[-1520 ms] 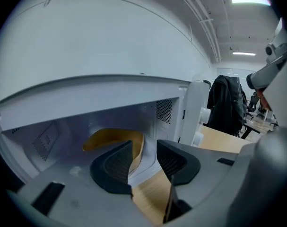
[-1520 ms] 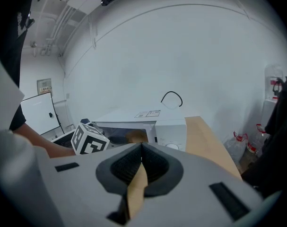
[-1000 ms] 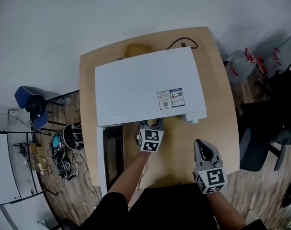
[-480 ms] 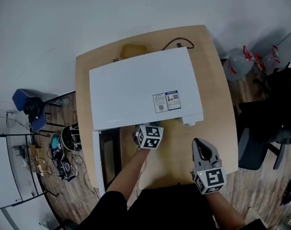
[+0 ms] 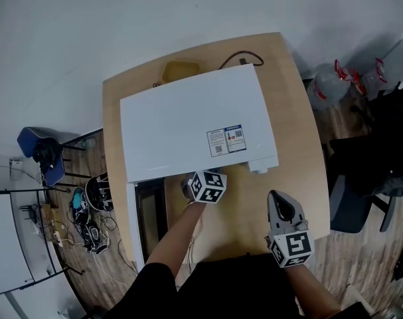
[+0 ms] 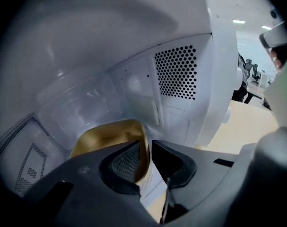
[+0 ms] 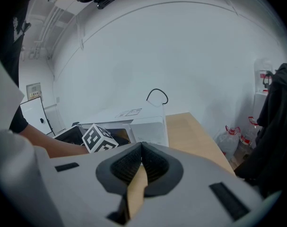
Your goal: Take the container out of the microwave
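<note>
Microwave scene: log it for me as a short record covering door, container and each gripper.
microwave: white, on a wooden table
door: open
container: yellow, inside the microwave
left gripper: inside the microwave, fingers just been closing, container's wall between them, slim gap on one side
right gripper: outside the microwave, fingers together, nothing held

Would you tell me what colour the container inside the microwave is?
Golden yellow-brown. The container shows best in the left gripper view.
</note>
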{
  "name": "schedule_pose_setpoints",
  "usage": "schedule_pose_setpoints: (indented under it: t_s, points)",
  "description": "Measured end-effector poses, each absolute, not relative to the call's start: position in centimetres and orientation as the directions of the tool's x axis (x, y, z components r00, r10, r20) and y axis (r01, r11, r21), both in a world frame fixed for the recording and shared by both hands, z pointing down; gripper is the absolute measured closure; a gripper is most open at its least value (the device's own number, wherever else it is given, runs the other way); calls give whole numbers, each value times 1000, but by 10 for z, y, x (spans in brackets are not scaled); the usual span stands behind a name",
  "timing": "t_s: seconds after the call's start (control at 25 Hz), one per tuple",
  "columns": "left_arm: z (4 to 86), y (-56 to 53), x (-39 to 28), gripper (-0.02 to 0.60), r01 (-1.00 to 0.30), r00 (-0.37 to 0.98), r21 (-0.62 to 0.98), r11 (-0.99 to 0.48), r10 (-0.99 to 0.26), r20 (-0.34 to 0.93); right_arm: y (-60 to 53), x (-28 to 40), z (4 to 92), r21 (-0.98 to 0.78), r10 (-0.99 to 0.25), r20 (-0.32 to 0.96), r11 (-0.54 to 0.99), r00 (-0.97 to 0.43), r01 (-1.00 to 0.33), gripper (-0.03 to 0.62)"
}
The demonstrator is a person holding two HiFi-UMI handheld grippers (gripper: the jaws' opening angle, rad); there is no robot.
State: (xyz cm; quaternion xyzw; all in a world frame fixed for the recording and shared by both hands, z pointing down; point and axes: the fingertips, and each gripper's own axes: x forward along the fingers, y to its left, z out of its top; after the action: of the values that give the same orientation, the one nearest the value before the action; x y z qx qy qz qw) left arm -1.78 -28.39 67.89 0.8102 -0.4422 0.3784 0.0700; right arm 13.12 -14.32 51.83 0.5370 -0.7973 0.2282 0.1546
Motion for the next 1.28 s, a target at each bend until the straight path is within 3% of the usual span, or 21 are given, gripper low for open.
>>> schedule_pose_setpoints:
  t_s: [0.12,0.28,1.28]
  points:
    - [682,-282,-20,537,-764,303,-240,-598,-662,685,-144,132,517,-198,-790,485,318,-375,-927,534]
    - [684,-280,-20,548,-754,294,-258,-605,-661,690,-145,132,516,-196,-793,481,319,-375,-927,534]
    - [654,-201,-12,555,-699,458,-184,-691,-630,627,-92,132,507,-156,-823,457,300,-338,-941,534]
